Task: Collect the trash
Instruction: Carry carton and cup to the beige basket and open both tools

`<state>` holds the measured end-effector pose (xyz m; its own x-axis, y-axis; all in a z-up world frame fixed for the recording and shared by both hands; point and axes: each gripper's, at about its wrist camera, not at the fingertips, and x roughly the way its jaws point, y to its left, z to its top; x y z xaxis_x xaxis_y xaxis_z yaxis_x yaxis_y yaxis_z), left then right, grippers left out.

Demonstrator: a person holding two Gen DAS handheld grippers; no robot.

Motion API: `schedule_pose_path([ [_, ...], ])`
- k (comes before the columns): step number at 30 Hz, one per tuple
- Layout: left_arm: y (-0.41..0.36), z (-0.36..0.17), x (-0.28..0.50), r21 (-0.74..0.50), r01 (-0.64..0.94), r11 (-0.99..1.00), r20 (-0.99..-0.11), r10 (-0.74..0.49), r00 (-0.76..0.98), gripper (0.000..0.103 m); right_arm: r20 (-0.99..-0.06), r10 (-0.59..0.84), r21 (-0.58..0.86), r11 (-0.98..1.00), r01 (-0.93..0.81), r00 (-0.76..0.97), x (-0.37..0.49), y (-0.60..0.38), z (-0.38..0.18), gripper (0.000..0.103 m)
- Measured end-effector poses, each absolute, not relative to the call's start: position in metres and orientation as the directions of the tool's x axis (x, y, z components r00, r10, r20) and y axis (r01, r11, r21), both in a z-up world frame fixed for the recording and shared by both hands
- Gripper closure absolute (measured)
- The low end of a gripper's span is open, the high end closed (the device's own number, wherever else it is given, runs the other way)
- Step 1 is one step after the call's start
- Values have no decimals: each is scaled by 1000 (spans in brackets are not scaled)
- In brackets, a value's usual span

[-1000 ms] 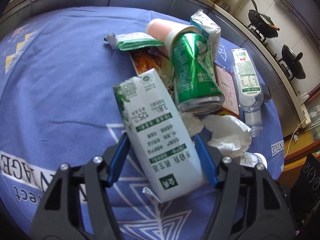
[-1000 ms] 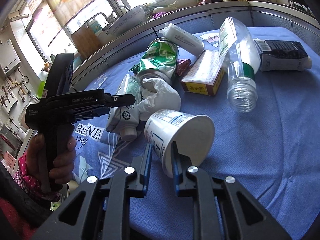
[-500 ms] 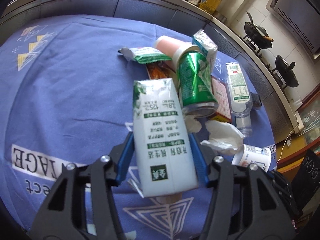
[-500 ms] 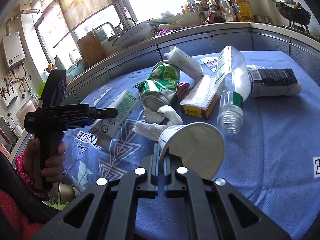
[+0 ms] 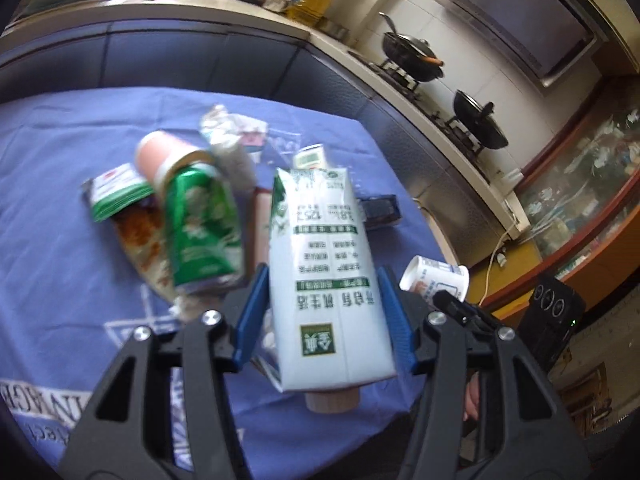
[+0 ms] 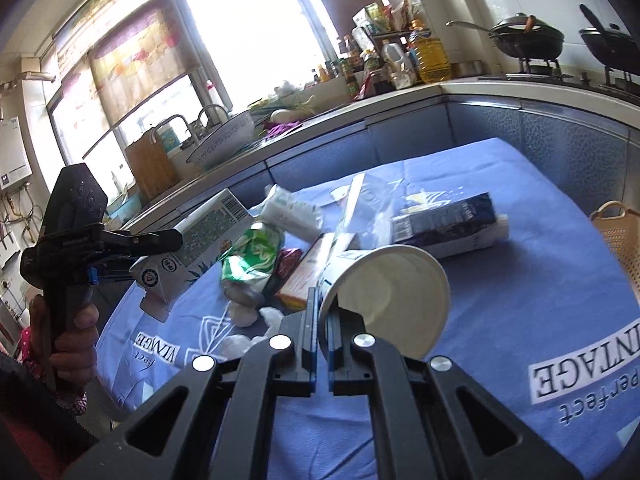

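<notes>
Kitchen setting: blue-clothed desk (image 6: pixel 520 304) with counter, window and stove behind.

Left gripper (image 5: pixel 324 312): jaws clenched on a milk carton (image 5: pixel 324 280), held by its two sides and lifted clear of the cloth; long axis runs up the frame, away from the camera. In the right view the carton (image 6: pixel 200 236) is seen at centre left, tilted, in the air.

Right gripper (image 6: pixel 319 332): jaws pinched shut on the wall of a paper cup (image 6: pixel 384 300), mouth turned toward the camera, also raised.

Basket (image 6: pixel 618 248): a woven one is seen at the right edge of the right view, off the desk end; judged the likely drop point, and nearer the right hand.

Remaining on the desk: green can (image 5: pixel 200 224), pink cup (image 5: pixel 160 152), green wrapper (image 5: pixel 116 196), dark carton (image 6: pixel 444 224), orange box (image 6: pixel 304 272), tissue (image 6: pixel 240 316). Nothing is seen blocking the way to the basket.
</notes>
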<state>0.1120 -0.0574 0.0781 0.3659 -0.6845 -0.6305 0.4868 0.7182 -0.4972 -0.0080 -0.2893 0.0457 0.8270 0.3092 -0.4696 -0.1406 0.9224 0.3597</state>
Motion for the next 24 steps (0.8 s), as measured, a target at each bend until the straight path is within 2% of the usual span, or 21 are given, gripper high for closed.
schedule_pose_path([
  [7, -255, 112, 150, -521, 663, 538, -604, -781, 159, 50, -435, 82, 349, 933, 84, 897, -9, -421, 52, 99],
  [13, -445, 82, 178, -561, 685, 466, -652, -758, -18, 50, -517, -94, 356, 880, 314, 851, 2, -556, 20, 99],
  [18, -566, 26, 190, -555, 678, 481, -714, -694, -91, 50, -622, -66, 412, 820, 397, 781, 16, -638, -39, 99],
  [24, -655, -41, 194, -537, 652, 535, -783, -604, -149, 50, -684, -31, 450, 768, 455, 729, 18, -686, -89, 98],
])
